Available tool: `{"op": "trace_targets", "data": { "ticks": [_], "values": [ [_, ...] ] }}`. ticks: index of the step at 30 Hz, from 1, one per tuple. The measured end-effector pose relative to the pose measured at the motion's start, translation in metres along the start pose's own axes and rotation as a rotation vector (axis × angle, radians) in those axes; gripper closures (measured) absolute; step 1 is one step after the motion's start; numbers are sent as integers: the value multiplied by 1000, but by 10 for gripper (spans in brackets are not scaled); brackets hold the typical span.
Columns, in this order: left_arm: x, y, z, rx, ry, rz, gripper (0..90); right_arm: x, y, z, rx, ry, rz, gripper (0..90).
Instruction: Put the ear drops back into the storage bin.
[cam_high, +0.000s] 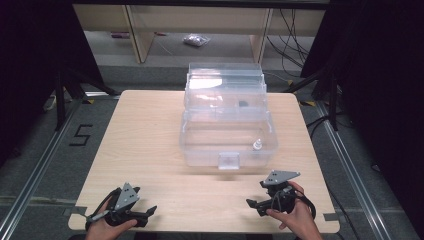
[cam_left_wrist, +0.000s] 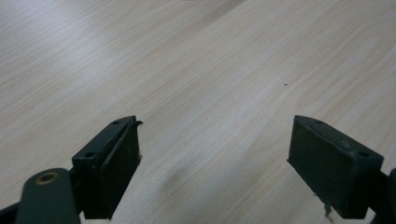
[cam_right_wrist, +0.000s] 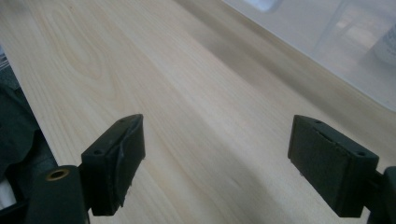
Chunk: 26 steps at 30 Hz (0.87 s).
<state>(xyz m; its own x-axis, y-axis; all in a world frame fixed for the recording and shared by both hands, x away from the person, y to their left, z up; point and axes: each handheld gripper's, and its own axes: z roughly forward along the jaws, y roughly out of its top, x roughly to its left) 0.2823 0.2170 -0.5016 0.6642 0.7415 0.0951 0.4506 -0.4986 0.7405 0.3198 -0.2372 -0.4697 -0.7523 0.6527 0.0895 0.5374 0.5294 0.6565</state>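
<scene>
A pale wooden worktop (cam_high: 150, 150) with rounded corners fills the middle of the high view, bare across its left half and along the near strip. On the grey floor to its left a black "5" (cam_high: 80, 135) is marked. A clear plastic box (cam_high: 227, 142) sits on the far right-centre part of the worktop, its lid (cam_high: 225, 82) swung up and back, a small latch tab (cam_high: 229, 160) on its near wall. Inside, near the front right corner, stands a small white bottle (cam_high: 257, 145); a small dark item (cam_high: 243, 104) lies farther back, too small to tell.

The left gripper (cam_high: 150, 212) rests near the front left edge, jaws spread wide and empty over bare wood. The right gripper (cam_high: 252, 204) sits near the front right edge, just short of the box, jaws likewise wide apart and holding nothing. A clear bag (cam_high: 196, 40) lies on the floor beyond.
</scene>
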Motion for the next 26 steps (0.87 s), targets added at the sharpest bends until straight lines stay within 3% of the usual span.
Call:
{"op": "trace_targets", "data": {
  "ticks": [5, 6, 8, 9, 10, 11, 12, 13, 14, 15, 16, 17, 21, 23, 24, 26],
  "values": [
    [0, 0, 0, 2, -2, 3, 160, 0, -6, 4, -2, -26, -3, 193],
    [1, 0, -2, 15, -14, 14, 160, 0, -6, 3, 16, -17, 3, 193],
    [2, 1, -3, 31, -10, 33, 160, 0, -8, 5, 1, -25, -5, 193],
    [2, 1, -3, 31, -10, 33, 160, -1, -8, 4, 9, -11, -14, 193],
    [0, 0, 0, 4, 0, 7, 160, 1, -9, 4, 10, -21, 16, 193],
    [0, 0, 0, 4, 0, 7, 160, 1, -9, 4, 10, -21, 16, 193],
    [0, 0, 0, 3, 2, 5, 160, -1, -9, 4, 24, -22, -4, 193],
    [0, 0, 0, 4, 2, 6, 160, -1, -11, 7, 1, -19, -18, 193],
    [0, 0, 0, 1, -3, -1, 160, -2, -11, 7, 22, -16, -36, 194],
    [0, 0, 0, 1, -2, 0, 160, 0, -12, 9, 13, -14, -15, 193],
    [0, 0, 0, 1, -2, 0, 160, 0, -12, 9, 13, -14, -15, 193],
    [0, 0, 0, 2, -4, 1, 160, -1, -12, 9, 46, -15, -31, 192],
    [0, 0, 0, 1, -4, -4, 160, -1, -13, 12, 37, -18, -35, 191],
    [0, 0, -1, 6, -9, -2, 160, 1, -13, 11, 58, -31, -4, 190],
    [0, 0, -1, 6, -9, -3, 160, -1, -13, 12, 46, -35, -28, 190],
    [0, 0, -1, 11, -11, 3, 160, -1, -13, 12, 49, -27, -19, 190]
  ]
}}
